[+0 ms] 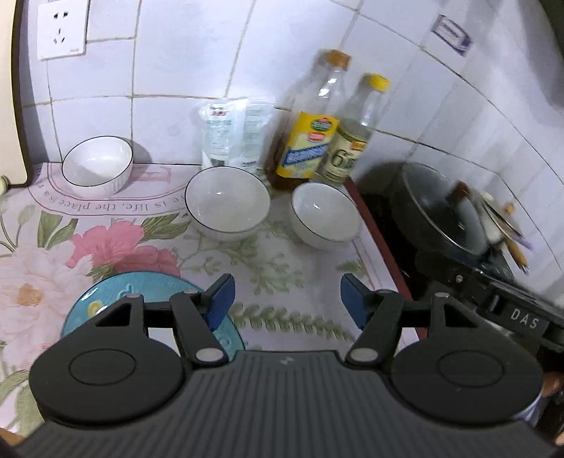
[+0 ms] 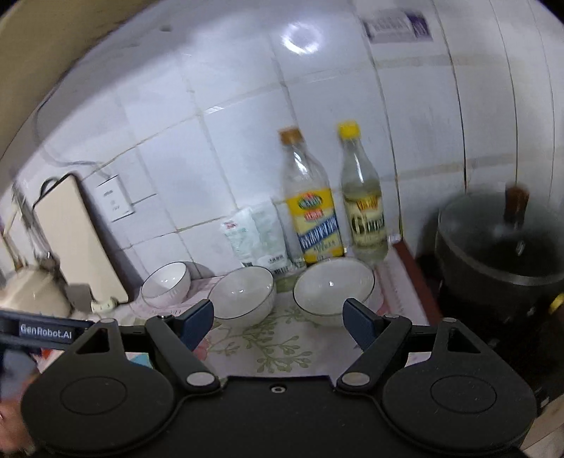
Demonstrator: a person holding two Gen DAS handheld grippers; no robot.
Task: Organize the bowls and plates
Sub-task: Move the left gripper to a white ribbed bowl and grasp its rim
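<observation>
Three white bowls with dark rims stand on the floral counter: one at the back left (image 1: 97,165) (image 2: 165,283), one in the middle (image 1: 227,202) (image 2: 243,294), one on the right (image 1: 324,215) (image 2: 333,289). A blue plate (image 1: 148,292) lies under my left gripper's left finger. My left gripper (image 1: 285,296) is open and empty, above the counter in front of the bowls. My right gripper (image 2: 278,322) is open and empty, just in front of the middle and right bowls.
Two bottles (image 1: 310,141) (image 2: 313,218) and plastic packets (image 1: 232,134) stand against the tiled wall behind the bowls. A black pot (image 1: 444,211) (image 2: 500,246) sits on the stove at right. A cutting board (image 2: 77,239) leans at left. A wall socket (image 1: 61,30) is above.
</observation>
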